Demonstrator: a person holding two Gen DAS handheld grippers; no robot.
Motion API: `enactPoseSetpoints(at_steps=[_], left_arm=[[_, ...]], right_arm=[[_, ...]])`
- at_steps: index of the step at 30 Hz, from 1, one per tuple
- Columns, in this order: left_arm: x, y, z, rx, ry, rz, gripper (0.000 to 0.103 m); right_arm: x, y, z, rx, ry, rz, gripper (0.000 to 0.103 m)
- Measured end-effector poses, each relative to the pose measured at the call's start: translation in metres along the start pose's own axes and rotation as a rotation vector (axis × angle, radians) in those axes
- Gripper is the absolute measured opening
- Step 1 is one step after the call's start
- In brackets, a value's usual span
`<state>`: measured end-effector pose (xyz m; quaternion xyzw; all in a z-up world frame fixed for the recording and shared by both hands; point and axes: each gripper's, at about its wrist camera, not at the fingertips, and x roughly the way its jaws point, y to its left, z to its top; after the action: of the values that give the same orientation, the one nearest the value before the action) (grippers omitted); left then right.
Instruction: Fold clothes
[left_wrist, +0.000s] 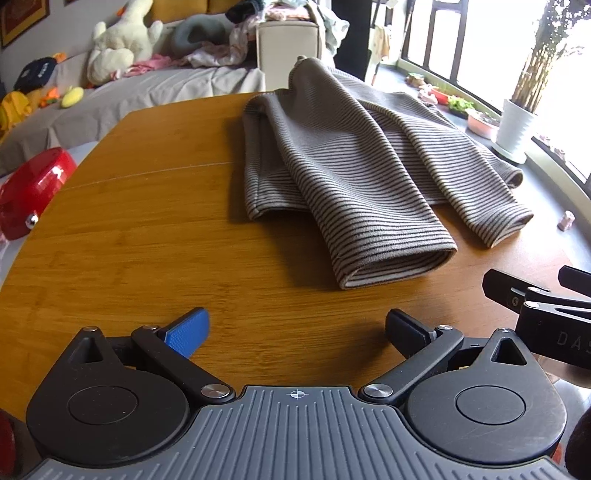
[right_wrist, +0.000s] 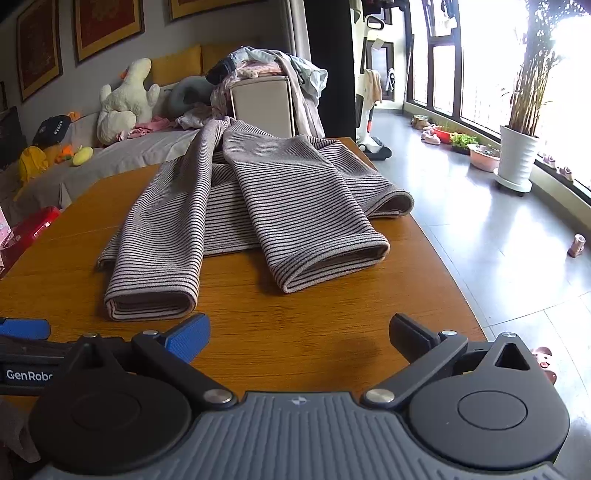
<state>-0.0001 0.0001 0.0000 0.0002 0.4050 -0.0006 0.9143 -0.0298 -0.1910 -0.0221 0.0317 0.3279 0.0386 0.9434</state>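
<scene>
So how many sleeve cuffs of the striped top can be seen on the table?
2. In the right wrist view, one cuff lies near the table's front edge toward the left; the other lies farther right. Neither tool touches them.

A wooden table (right_wrist: 295, 332) with a warm honey-coloured grain and rounded edge filled the lower and middle part of both views. One thing lay on it: a grey-and-black striped garment (right_wrist: 258, 192), spread flat toward the far edge in the upper centre, its two sleeves (right_wrist: 155, 258) stretched toward the near side, cuffs resting on bare wood.
</scene>
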Motion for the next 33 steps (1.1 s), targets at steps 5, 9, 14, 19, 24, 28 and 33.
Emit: enactPoseSetpoints(at_steps=[5, 9, 14, 19, 24, 28, 33], left_arm=[[-0.001, 0.001, -0.002, 0.000, -0.003, 0.001, 0.103], [-0.002, -0.001, -0.004, 0.002, -0.009, 0.005, 0.103], [0.000, 0.001, -0.001, -0.004, 0.010, 0.007, 0.103], [0.000, 0.001, -0.001, -0.005, 0.014, 0.010, 0.103], [0.000, 0.001, -0.001, -0.005, 0.015, 0.015, 0.103], [-0.001, 0.001, -0.001, -0.009, 0.016, 0.016, 0.103], [-0.001, 0.002, -0.001, -0.010, 0.016, 0.015, 0.103]], right_arm=[[0.000, 0.001, 0.001, -0.002, -0.002, -0.015, 0.103], [0.007, 0.016, -0.007, -0.002, -0.004, -0.026, 0.103], [0.004, 0.021, -0.015, 0.001, -0.002, -0.024, 0.103], [0.005, 0.023, -0.017, 0.000, -0.002, -0.033, 0.103], [0.006, 0.022, -0.019, -0.004, -0.003, -0.035, 0.103], [0.006, 0.016, -0.015, -0.005, 0.002, -0.032, 0.103], [0.006, 0.014, -0.012, -0.009, 0.007, -0.033, 0.103]])
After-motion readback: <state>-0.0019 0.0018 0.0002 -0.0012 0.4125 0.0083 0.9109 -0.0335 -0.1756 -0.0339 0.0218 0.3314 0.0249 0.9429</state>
